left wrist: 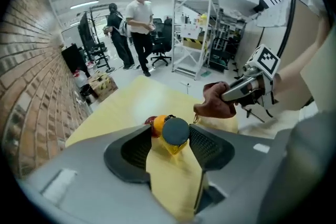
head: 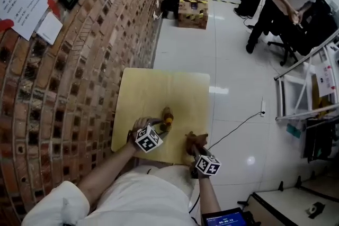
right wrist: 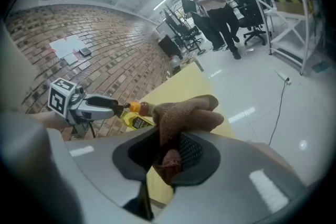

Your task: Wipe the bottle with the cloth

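A small yellow bottle (head: 168, 120) with a dark cap rests on the yellow table (head: 159, 90) near its front edge. My left gripper (head: 160, 128) reaches to it from the left. In the left gripper view the bottle (left wrist: 173, 136) stands between the pads (left wrist: 210, 147), with a gap showing on its left side, so the jaws are open around it. My right gripper (head: 194, 148) hangs to the right of the bottle, apart from it, shut on a bunched brown cloth (head: 197, 139). The cloth (right wrist: 186, 115) spills out over the pads.
A brick wall (head: 79, 77) with taped papers runs close along the table's left side. On the white floor to the right lie a cable and a power strip (head: 262, 108). A white rack (head: 307, 87), office chairs, a cardboard box (head: 192, 10) and people stand farther off.
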{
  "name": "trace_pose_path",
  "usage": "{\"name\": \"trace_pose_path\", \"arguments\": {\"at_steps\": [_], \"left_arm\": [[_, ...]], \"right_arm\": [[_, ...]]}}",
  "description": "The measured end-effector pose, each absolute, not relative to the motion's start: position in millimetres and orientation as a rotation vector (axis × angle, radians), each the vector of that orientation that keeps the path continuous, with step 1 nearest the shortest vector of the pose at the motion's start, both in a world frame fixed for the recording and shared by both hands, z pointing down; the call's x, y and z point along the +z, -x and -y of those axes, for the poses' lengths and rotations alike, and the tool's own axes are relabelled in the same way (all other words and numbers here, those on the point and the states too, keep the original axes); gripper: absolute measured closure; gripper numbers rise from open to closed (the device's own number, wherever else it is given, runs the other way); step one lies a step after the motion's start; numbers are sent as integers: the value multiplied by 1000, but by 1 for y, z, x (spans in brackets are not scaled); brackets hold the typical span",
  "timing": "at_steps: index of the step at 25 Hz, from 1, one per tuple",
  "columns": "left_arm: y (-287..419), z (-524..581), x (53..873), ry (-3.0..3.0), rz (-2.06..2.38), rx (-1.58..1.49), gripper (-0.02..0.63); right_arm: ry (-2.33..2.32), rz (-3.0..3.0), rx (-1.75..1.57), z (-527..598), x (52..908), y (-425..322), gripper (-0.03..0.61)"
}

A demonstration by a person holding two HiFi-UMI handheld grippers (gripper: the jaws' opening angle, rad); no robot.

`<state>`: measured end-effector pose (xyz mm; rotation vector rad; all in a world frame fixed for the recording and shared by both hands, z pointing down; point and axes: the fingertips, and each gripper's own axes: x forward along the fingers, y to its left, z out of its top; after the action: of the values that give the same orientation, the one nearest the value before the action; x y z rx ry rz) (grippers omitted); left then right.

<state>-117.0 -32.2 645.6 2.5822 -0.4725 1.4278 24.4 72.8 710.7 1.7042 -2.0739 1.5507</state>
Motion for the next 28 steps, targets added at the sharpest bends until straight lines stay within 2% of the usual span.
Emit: {"name": "trace_pose_path", "arguments": {"at_steps": [7,12,17,25,28], "left_arm": [[110,31,651,-2525,628,1426,364],[96,42,671,-2512,677,1602,367],[92,45,692,-2450,643,1696,388],[90,56,698,-2449,719,1771,457],[94,57,696,-2461,699,1747,460]], "right_arm": [[-1697,2140,1498,-61,688,-25,511],[-1679,2208,1452,-32,674,-19,509],[-1647,2272,1371,-8,656,-11,509],[-1622,2289,1345,5,655,-13,509],[-1621,2296,1347,2,655,-14,509]]}}
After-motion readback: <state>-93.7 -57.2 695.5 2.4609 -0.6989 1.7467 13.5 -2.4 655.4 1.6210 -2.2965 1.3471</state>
